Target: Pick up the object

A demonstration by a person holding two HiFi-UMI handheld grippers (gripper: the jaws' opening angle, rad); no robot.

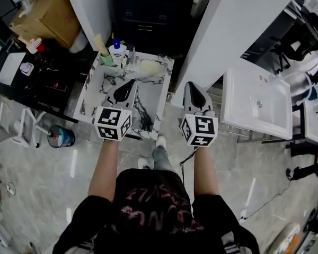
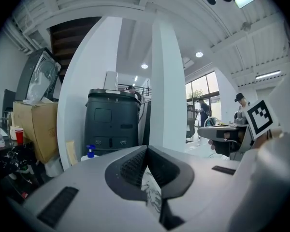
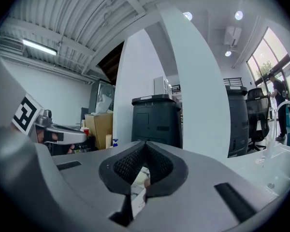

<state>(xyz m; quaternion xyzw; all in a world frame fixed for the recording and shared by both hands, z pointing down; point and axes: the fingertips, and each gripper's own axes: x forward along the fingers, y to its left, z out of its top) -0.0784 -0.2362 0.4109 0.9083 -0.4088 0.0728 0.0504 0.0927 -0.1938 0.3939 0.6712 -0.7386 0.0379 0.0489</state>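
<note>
A white marble-patterned table (image 1: 146, 107) stands in front of me. Along its far edge sit a pump bottle with a blue top (image 1: 115, 49), a beige stick-like item (image 1: 102, 47), a clear glass (image 1: 130, 57) and a pale yellow lump (image 1: 150, 67). My left gripper (image 1: 128, 84) hovers above the table's middle, jaws shut with nothing between them. My right gripper (image 1: 191, 87) is level with it, just past the table's right edge, also shut and empty. In the left gripper view the bottle (image 2: 89, 152) peeks over the gripper's body, and the tips (image 2: 146, 149) meet.
A white pillar (image 1: 238, 30) rises right of the table, with a white sink (image 1: 257, 107) beyond it. A dark bin (image 1: 148, 15) stands behind the table. At the left are a cardboard box (image 1: 45, 15) and a cluttered black table (image 1: 37, 75). A can (image 1: 61, 136) sits on the floor.
</note>
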